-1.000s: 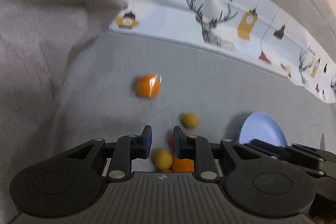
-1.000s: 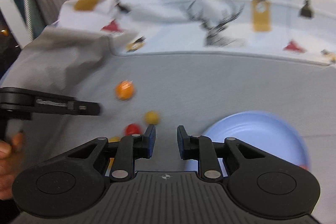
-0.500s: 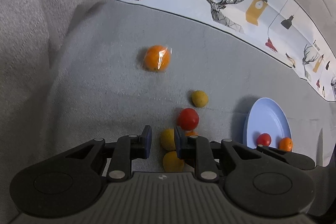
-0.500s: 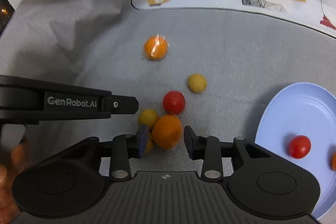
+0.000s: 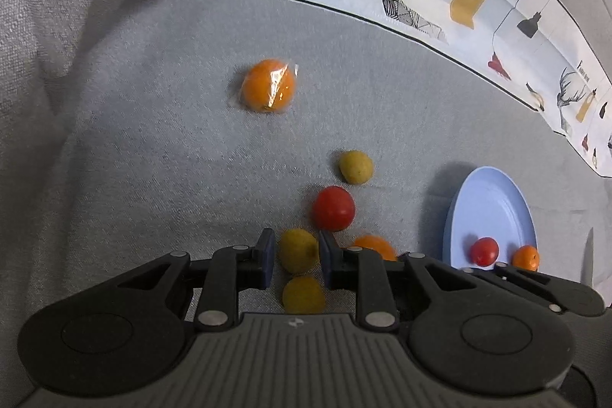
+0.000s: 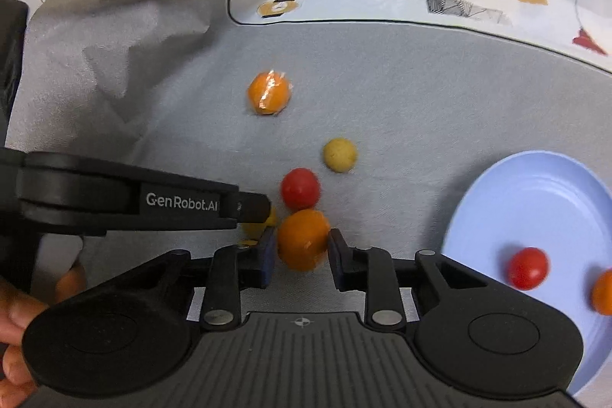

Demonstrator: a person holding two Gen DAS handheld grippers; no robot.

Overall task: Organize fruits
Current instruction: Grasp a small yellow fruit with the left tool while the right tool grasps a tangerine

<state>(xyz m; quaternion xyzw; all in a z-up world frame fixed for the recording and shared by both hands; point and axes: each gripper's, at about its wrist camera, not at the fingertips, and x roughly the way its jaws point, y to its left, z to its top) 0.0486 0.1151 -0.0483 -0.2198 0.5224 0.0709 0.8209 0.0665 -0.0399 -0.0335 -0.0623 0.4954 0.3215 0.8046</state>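
Bracketing one fruit each, both tongs sit low over the grey cloth [image 5: 153,148] with jaws spread and nothing pinched yet. The left gripper [image 5: 292,257] has a small yellow fruit [image 5: 297,250] between its tips, with slight gaps on both sides; a second yellow fruit [image 5: 303,294] lies just behind the tips, toward the tool body. The right gripper [image 6: 300,253] straddles a bare orange [image 6: 303,239], its pads close to the skin or just touching it; contact cannot be confirmed.

Handling, as judged:
- Both fruits are round, light and smooth. They will roll on cloth if pushed from one side only.
- Set the pads at the widest girth, level with the centre, so that closing does not squeeze the fruit upward or forward.
- Use gentle pressure; small fruits likely bruise.

Ahead of the left tips lie a red tomato [image 5: 333,208], another yellow fruit [image 5: 355,167] and, farther out, a plastic-wrapped orange [image 5: 269,85], whose film will likely be slippery. To the right of the right tongs stands the blue plate [image 6: 535,186], holding a tomato [image 6: 528,268] and a small orange [image 6: 603,292].
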